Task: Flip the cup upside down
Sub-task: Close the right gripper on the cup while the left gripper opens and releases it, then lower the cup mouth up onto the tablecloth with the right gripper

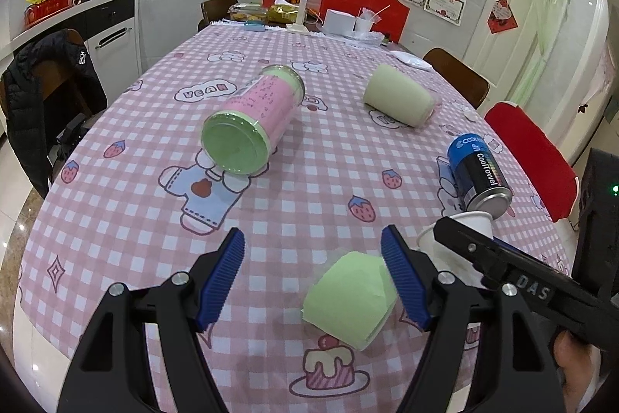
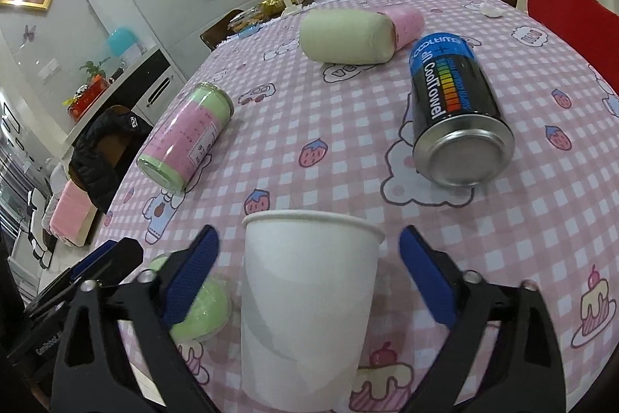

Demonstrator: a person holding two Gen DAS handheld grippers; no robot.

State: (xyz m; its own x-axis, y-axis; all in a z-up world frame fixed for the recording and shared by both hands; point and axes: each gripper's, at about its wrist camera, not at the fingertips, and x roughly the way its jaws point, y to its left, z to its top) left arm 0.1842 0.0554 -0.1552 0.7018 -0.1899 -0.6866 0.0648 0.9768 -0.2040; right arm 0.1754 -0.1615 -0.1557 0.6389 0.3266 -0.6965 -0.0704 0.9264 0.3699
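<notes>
A white paper cup point(image 2: 305, 304) stands upright on the checked tablecloth between the open fingers of my right gripper point(image 2: 309, 277), which do not touch it. In the left wrist view the cup point(image 1: 460, 239) is partly hidden behind the right gripper. A green paper cup point(image 1: 350, 300) lies on its side between the open blue pads of my left gripper point(image 1: 313, 277), close to the right pad; it also shows in the right wrist view point(image 2: 201, 308).
A pink and green jar point(image 1: 247, 119), a pale green cup point(image 1: 398, 99) and a blue and black can point(image 1: 479, 177) lie on their sides on the table point(image 1: 116, 219). Boxes and clutter stand at the far end. Chairs point(image 1: 534, 157) line the right side.
</notes>
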